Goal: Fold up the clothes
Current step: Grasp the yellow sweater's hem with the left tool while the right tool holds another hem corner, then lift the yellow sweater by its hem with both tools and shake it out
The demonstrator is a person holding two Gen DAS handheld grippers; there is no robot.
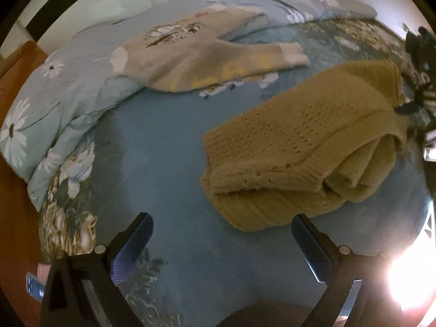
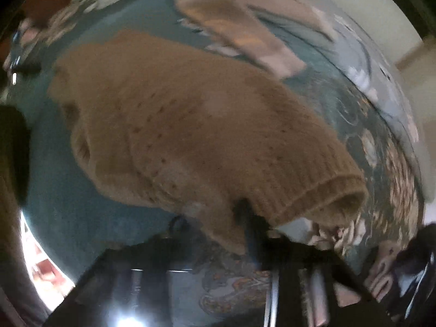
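A tan knit sweater (image 1: 294,147) lies partly folded on the blue bed sheet (image 1: 152,147), its ribbed edge toward me. My left gripper (image 1: 222,219) hovers open just short of that near edge, with nothing between its fingers. In the right wrist view the same sweater (image 2: 190,125) fills the middle, blurred, and its ribbed cuff drapes over my right gripper (image 2: 241,215), which looks shut on the knit. In the left wrist view the right gripper (image 1: 408,106) shows at the sweater's far right corner, where the fabric is lifted.
A cream sweater (image 1: 190,51) with an embroidered front lies on a bunched floral duvet (image 1: 54,103) at the back left. A wooden floor (image 1: 13,163) lies past the bed's left edge. Bright glare (image 1: 403,280) sits at lower right.
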